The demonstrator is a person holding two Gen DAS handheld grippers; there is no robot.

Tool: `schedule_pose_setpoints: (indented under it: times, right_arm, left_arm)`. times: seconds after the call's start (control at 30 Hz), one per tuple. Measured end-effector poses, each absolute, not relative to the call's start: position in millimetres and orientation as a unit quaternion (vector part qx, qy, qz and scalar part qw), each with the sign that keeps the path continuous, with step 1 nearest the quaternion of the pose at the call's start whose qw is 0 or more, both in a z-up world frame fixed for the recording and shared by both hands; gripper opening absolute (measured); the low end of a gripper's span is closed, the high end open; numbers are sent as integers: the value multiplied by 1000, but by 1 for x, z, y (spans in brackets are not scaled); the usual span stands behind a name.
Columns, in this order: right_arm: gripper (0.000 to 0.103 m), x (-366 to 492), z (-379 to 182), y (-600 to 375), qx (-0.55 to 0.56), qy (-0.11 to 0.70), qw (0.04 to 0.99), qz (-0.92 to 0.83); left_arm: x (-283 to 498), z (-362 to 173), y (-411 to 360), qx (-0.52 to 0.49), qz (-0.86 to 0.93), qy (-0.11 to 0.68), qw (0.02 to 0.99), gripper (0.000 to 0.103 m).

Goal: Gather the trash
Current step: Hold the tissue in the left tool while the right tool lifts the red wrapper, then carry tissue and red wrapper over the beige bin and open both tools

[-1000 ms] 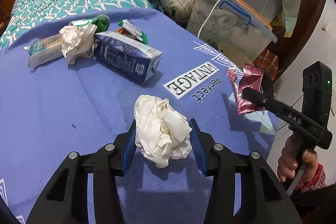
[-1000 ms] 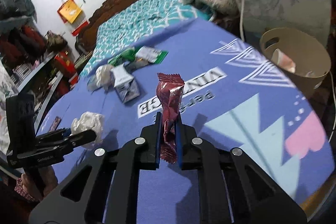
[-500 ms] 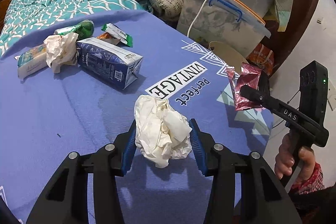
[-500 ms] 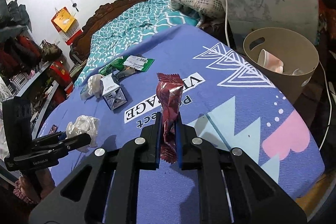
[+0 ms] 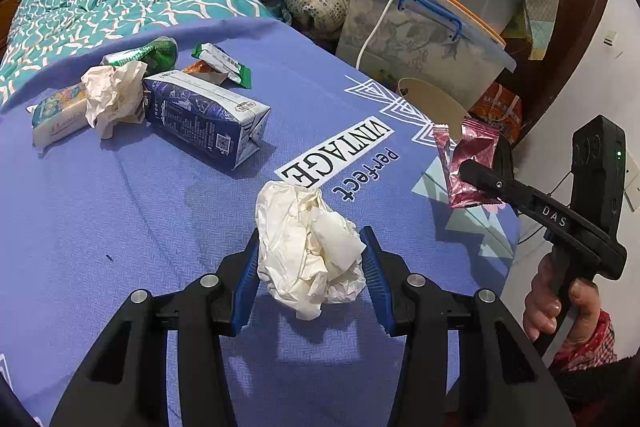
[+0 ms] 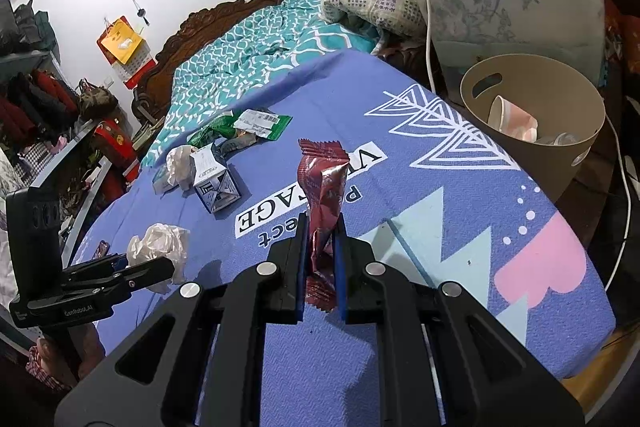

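Observation:
My left gripper is shut on a crumpled white tissue and holds it above the purple cloth. My right gripper is shut on a dark red snack wrapper, held upright; the wrapper also shows in the left wrist view. A beige trash bin with a paper cup inside stands past the cloth's right edge. More trash lies far on the cloth: a blue carton, another crumpled tissue, green wrappers and a tissue pack.
Clear storage boxes with a white cable stand behind the bin. A bed with a teal quilt and a pillow lies beyond the cloth. Shelves with clothes stand at the far left in the right wrist view.
Both grippers have kept their loads. The right gripper has moved with the wrapper toward the bin, which now looks nearer. The left view has shifted a little over the cloth.

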State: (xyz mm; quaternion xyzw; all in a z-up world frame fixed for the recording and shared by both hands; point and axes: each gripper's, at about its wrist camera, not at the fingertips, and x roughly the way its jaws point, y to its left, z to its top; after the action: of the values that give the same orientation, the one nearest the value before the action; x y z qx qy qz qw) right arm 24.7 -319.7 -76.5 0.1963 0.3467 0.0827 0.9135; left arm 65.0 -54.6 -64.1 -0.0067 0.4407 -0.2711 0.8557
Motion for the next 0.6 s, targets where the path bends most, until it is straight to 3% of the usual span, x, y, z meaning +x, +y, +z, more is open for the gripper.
schedule_pose_setpoints:
  times: [0.6]
  right_arm:
    - [14,33,-41,-411,207,275,939,-4]
  left_arm:
    - [120,-24,-135,29,-356,434,827,45]
